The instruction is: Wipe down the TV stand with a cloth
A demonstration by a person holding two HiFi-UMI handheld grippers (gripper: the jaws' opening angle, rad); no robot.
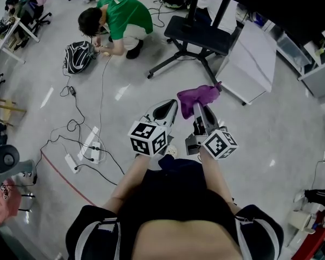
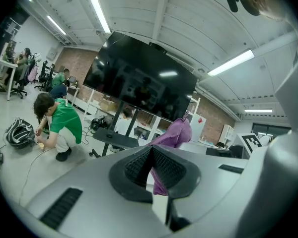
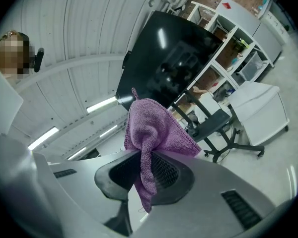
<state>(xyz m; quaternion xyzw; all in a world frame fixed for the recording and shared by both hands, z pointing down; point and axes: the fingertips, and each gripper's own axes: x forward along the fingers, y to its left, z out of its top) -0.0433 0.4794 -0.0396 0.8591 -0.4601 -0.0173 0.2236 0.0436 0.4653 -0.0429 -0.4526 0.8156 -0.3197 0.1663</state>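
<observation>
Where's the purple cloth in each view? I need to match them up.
Head view: centre, cloth bunched at the right claw tip.
Left gripper view: right of centre, beyond the left claw.
Right gripper view: centre, clamped between the jaws.
Shared landmark: the TV stand's shelf, behind the cloth in all three.

Both forearms reach forward, holding the two grippers side by side and near each other. The left gripper [image 1: 165, 110] has its jaws pressed together with nothing between them. The right gripper [image 1: 198, 111] clamps a purple cloth [image 1: 197, 94].
</observation>
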